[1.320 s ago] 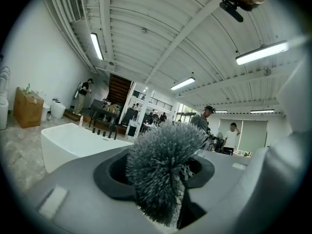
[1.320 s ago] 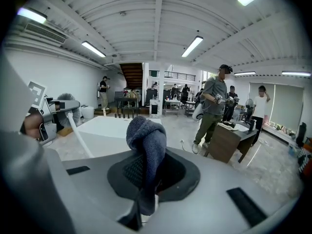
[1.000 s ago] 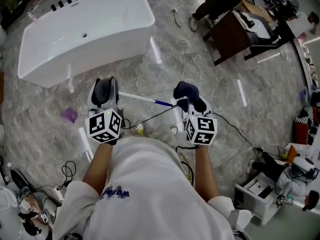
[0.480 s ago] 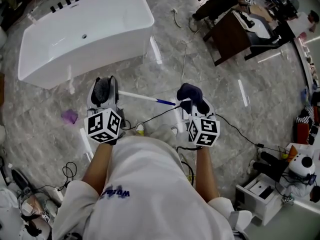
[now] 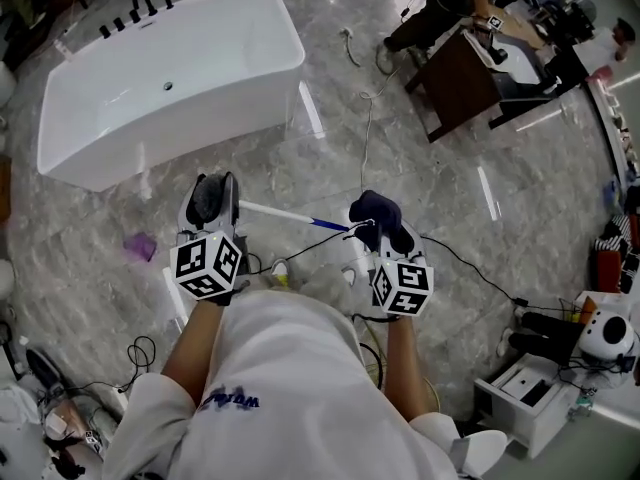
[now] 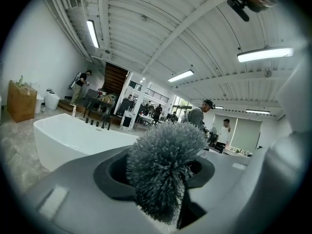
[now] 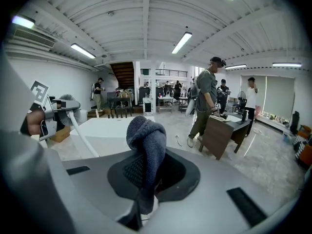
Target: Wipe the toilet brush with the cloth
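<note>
Jaws of the left gripper (image 5: 211, 190) are seen clamped at the head of the white-handled toilet brush with grey bristles (image 6: 163, 172), the tuft standing up out of them. From there the slim white handle (image 5: 283, 213) is laid across towards the right, nearly level, its blue end just beside the right gripper (image 5: 378, 218). That gripper's jaws are closed on the dark blue terry cloth (image 7: 146, 140), which is bunched above them. The coming wipe is judged to turn on this line: the cloth lies at the free end of the handle, so it would be brought onto it and drawn along its long axis. One brush, one cloth and two grippers are counted.
</note>
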The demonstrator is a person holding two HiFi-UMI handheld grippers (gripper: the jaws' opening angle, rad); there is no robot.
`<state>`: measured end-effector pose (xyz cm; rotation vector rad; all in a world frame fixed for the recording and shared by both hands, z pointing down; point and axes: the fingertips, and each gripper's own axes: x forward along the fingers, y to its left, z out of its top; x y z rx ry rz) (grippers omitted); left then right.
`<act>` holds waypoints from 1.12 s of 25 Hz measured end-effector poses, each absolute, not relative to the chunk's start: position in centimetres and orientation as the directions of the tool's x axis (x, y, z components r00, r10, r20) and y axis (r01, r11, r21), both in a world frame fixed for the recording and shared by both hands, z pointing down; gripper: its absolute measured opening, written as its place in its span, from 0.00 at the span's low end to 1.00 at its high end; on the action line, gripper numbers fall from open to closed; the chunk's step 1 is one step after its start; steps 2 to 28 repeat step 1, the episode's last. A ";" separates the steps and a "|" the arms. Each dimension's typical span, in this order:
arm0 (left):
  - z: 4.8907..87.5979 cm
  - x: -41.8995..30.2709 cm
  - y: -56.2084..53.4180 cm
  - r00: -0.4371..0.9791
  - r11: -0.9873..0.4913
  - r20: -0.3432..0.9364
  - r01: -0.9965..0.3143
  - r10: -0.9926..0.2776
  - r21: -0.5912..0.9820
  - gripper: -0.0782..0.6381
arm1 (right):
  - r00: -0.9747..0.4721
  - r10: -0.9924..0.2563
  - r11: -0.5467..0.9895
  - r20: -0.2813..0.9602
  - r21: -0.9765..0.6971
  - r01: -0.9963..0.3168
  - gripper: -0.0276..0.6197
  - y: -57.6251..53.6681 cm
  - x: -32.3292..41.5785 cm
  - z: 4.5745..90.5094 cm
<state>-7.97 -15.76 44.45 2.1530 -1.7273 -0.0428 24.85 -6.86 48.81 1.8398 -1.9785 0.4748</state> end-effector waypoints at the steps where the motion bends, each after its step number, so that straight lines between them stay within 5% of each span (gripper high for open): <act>1: 44.7 -7.7 -15.6 0.251 -0.178 0.220 -0.936 -0.943 0.304 0.42 | -0.054 -0.859 0.075 0.509 0.020 -0.997 0.08 -6.6 25.1 49.0; 28: 44.7 -7.7 -15.6 0.251 -0.178 0.220 -0.936 -0.943 0.304 0.42 | -0.054 -0.859 0.075 0.509 0.020 -0.997 0.08 -6.6 25.1 49.0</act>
